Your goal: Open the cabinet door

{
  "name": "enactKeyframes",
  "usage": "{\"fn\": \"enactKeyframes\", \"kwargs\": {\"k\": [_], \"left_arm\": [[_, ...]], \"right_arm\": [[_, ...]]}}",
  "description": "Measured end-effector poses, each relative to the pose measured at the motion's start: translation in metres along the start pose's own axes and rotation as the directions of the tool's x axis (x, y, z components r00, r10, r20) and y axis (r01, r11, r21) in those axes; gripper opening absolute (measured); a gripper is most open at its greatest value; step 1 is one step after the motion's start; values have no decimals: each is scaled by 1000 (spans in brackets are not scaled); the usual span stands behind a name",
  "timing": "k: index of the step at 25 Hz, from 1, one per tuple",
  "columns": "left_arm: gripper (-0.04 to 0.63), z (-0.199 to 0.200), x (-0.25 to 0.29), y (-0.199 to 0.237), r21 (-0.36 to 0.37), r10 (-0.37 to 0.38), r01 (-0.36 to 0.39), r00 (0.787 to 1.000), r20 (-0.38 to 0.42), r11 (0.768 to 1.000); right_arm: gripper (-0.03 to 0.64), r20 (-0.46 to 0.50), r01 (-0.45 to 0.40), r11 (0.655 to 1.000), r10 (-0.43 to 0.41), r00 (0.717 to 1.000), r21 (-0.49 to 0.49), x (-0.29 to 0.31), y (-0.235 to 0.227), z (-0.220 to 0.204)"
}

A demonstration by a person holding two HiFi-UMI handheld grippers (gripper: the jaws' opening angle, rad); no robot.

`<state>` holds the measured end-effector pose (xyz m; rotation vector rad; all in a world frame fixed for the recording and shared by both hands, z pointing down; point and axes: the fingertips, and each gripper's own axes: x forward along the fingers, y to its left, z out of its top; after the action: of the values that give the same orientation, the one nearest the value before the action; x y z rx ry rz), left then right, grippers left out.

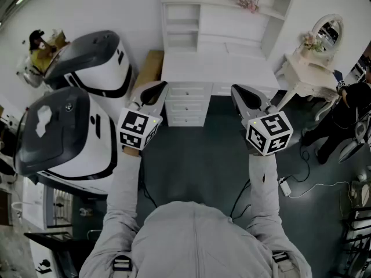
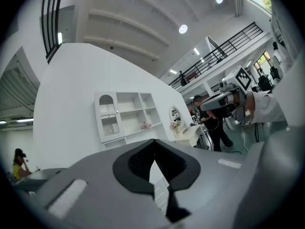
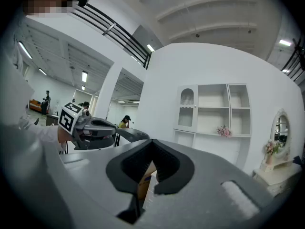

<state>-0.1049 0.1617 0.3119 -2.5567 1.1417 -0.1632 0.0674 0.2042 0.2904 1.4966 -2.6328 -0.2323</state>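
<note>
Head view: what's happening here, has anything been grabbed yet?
A person stands facing the white cabinet unit, holding the left gripper and the right gripper out level in front of them. Both pairs of jaws are shut with nothing between them. Neither gripper touches the unit or its drawers, and no door looks opened yet.

Staged bedrm set: wht cabinet (image 1: 220, 68), vanity (image 1: 301, 77).

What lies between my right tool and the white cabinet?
Only bare dark floor: in the head view, nothing stands between the right tool and the cabinet.
</note>
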Motion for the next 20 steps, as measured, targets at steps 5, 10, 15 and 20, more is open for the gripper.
{"fn": "enactKeyframes", "kwargs": {"k": [5,10,15,20], "left_arm": [[17,0,0,-7,-1,4,-4,1000,-12,1000],[17,-3,2,-17,-9,7,-7,1000,-22,1000],[17,-4,11,-31,-22,5,-6,1000,-26,1000],[17,5,18,-40,-14,41,-41,999,-7,999]], "right_arm": [[0,4,12,1000,-12,1000,16,-7,-7,-2],[2,38,9,998,-11,999,63,-17,-15,-4],[2,22,9,998,-10,1000,55,-30,-28,-12],[2,16,-2,999,1,1000,49,-45,-42,-16]]}}
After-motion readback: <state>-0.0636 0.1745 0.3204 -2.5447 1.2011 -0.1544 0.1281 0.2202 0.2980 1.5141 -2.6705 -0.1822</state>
